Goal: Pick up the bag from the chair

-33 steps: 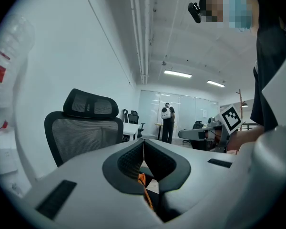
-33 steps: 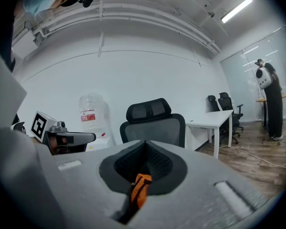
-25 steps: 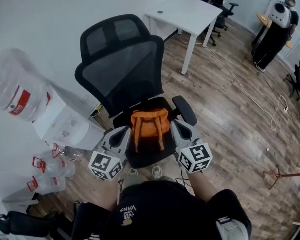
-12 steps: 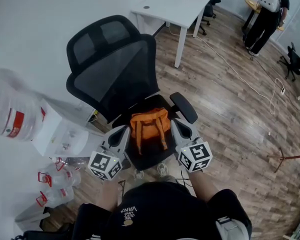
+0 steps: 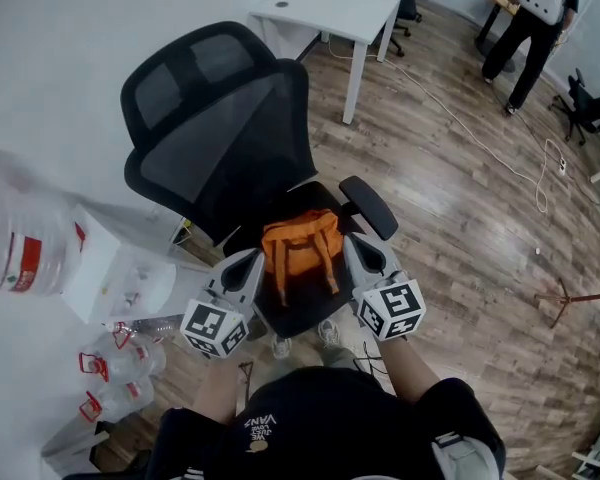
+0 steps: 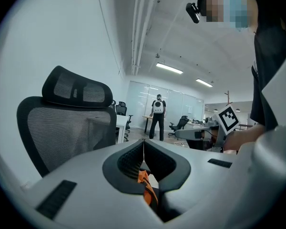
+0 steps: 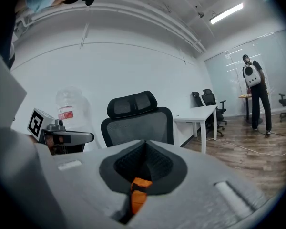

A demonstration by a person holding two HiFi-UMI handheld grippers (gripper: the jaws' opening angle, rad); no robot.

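Bag (image 5: 298, 250) on chair (image 5: 225, 153), between left tongs (image 5: 253, 260) and right tongs (image 5: 354, 248), desk (image 5: 330, 3) behind

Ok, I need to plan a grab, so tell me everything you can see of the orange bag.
The orange bag is a soft fabric backpack lying flat on the black chair's seat, two orange straps running down its top face. The left gripper and right gripper, both shut, flank it; orange webbing shows low between each one's jaws, whether pinched is unclear.

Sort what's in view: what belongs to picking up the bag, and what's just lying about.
Job: bag, chair, left gripper, right gripper.

Lying about: water dispenser, floor bottles, desk, cable, person at the back.
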